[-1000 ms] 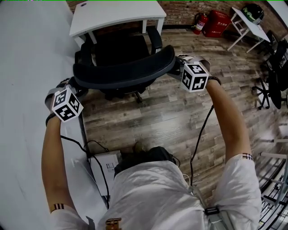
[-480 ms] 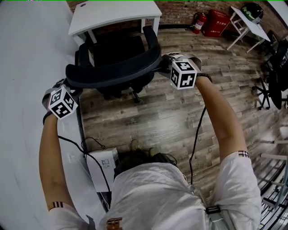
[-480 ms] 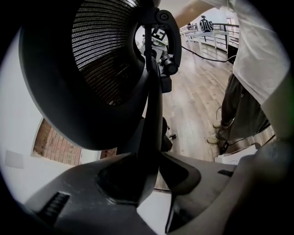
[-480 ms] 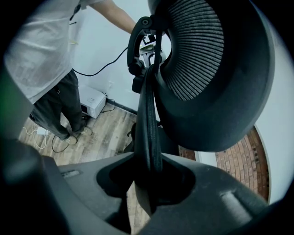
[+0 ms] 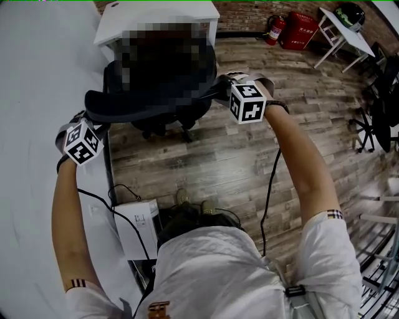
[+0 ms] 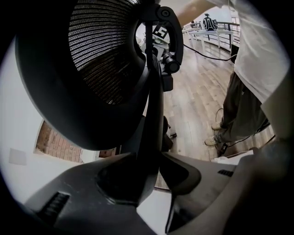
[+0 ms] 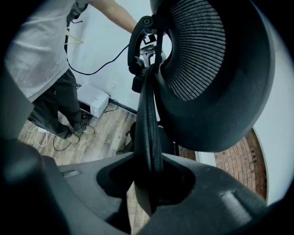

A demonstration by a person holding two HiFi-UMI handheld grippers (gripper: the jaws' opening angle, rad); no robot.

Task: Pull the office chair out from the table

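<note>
Chair back swung left; L gripper & R gripper clamp its edges, arms outstretched

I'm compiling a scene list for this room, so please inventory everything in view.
office chair: one, black, in front of the near table, backrest towards the person
near table: one, white, top of the head view
far table: one, white, top right
fire extinguisher: one, red, by the brick wall
red container: one, red, beside the extinguisher
white box: one, white, on the floor by the left wall, with cables nearby
left gripper: one, grey, clamped on the chair backrest's edge
right gripper: one, grey, clamped on the opposite edge
</note>
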